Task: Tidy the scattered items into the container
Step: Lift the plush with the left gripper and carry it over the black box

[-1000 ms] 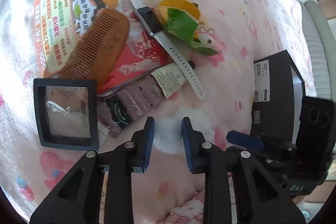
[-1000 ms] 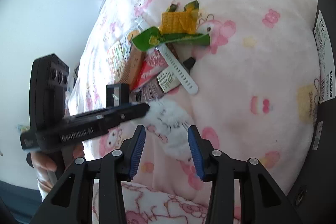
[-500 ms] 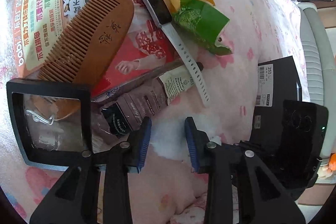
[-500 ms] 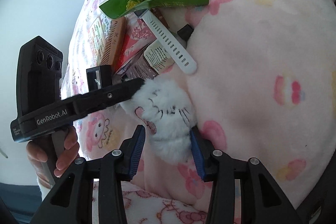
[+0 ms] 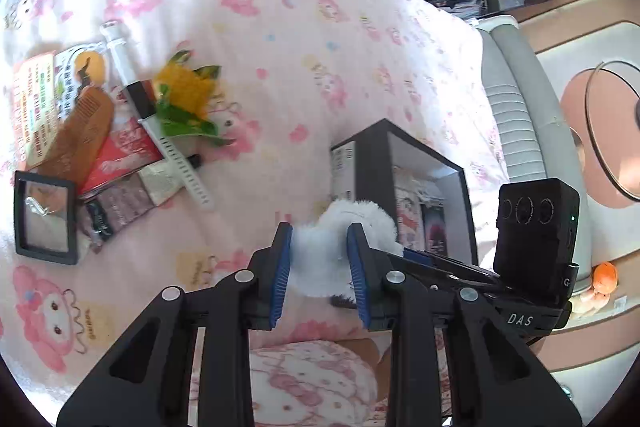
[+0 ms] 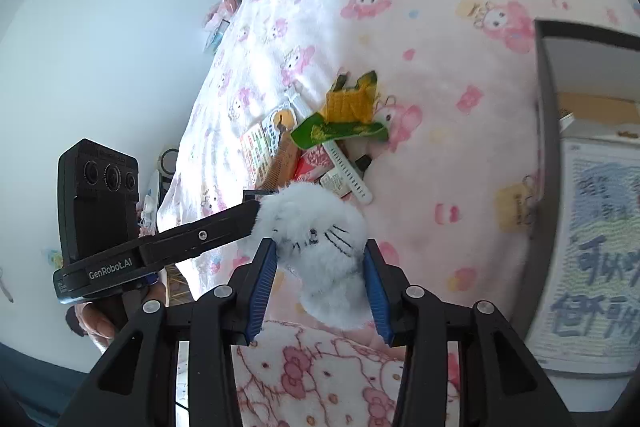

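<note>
A white fluffy plush cat hangs above the pink bed, held from two sides. My left gripper is shut on one end of the plush. My right gripper is shut on its body, whiskered face up. The black box with white inner walls stands open just beyond the plush; it also appears at the right edge with printed items inside. On the blanket remain a knitted corn toy, a white smartwatch, a wooden comb, a tube and a black-framed lens.
Leaflets and a red packet lie under the comb. A hand grips the left tool's handle. Beyond the bed's right edge are a grey bed frame, floor and a round glass table. A white wall borders the bed's other side.
Both grippers have risen off the blanket with the plush between them and swung toward the black box. The pile of items now lies farther away to the left.
</note>
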Demonstrator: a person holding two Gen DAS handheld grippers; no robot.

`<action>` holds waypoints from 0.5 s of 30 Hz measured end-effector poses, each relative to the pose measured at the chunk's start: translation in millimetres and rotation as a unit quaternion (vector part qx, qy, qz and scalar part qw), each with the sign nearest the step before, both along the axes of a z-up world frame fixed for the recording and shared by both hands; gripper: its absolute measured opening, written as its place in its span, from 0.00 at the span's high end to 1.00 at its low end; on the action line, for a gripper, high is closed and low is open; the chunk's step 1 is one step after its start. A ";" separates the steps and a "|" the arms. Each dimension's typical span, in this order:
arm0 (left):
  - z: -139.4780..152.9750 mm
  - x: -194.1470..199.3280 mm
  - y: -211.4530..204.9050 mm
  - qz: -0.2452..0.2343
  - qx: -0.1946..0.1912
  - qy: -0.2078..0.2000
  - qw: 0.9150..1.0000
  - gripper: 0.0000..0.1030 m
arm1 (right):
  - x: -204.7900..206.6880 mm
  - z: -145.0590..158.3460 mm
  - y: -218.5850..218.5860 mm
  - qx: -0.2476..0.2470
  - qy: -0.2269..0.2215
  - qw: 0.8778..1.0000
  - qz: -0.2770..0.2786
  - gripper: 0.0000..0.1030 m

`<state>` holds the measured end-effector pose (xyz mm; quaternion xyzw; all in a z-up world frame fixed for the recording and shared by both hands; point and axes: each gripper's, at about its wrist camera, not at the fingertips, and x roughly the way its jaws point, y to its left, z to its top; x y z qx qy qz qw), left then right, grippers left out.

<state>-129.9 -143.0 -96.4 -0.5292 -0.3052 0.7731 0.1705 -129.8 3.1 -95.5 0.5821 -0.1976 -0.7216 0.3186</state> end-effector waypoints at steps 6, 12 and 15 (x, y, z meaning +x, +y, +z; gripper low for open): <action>24.4 -22.5 92.4 -0.055 0.009 0.026 0.998 0.74 | 4.6 38.2 80.2 0.024 0.039 0.999 -0.020 0.61; 12.5 -45.7 187.2 -0.116 -0.001 0.009 0.993 0.73 | -2.9 34.5 166.8 0.068 0.037 0.996 -0.046 0.61; -9.5 -56.3 219.8 -0.136 -0.016 -0.014 0.991 0.73 | -9.8 15.0 193.9 0.098 0.029 0.994 -0.046 0.61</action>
